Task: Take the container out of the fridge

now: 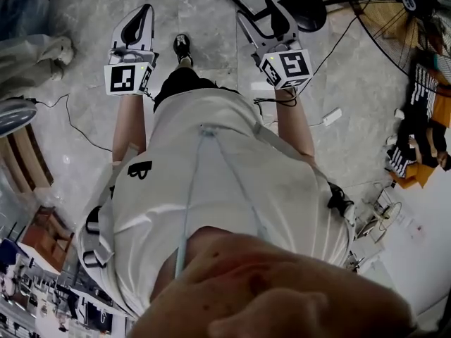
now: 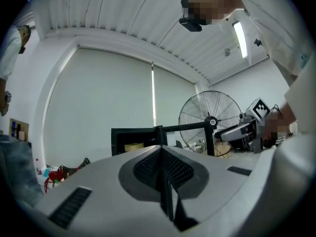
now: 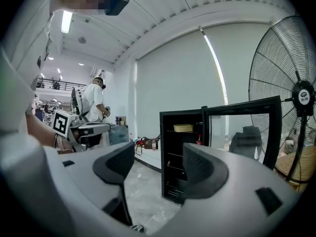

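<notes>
A small black fridge stands on the floor ahead with its glass door swung open to the right. A flat yellow container lies on its top shelf, with a red bottle to its right. The left gripper view shows the same fridge and container farther off. My left gripper is shut with nothing in it, held up in the air. My right gripper is open and empty, also some way short of the fridge.
A large floor fan stands right of the fridge door. Cables and a power strip lie on the grey floor. A person in white stands at the far left, and low benches with clutter line the wall.
</notes>
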Action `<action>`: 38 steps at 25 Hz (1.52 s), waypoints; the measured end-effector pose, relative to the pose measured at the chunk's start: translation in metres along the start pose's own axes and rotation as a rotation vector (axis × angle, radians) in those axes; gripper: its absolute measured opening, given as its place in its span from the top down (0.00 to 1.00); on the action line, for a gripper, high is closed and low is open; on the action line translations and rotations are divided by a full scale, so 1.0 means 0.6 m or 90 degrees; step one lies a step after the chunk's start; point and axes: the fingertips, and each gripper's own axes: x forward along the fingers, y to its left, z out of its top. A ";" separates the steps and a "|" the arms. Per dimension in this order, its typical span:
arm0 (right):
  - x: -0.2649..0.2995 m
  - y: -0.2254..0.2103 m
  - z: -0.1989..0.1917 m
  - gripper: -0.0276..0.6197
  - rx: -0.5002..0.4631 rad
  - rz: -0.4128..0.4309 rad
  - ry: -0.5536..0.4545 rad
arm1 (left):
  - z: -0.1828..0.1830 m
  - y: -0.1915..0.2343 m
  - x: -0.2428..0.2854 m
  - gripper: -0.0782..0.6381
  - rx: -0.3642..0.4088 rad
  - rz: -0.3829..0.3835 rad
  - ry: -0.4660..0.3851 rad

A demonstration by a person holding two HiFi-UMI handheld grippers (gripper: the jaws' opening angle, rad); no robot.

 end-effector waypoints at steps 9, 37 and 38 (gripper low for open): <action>0.167 -0.103 0.022 0.50 0.022 -0.038 0.008 | -0.014 0.119 0.159 0.88 0.028 -0.036 0.014; 0.345 -0.164 0.080 0.50 0.006 -0.091 0.022 | -0.031 0.281 0.313 0.88 -0.011 -0.070 -0.014; 0.347 -0.166 0.084 0.50 0.005 -0.086 0.018 | -0.027 0.279 0.312 0.88 -0.008 -0.066 -0.013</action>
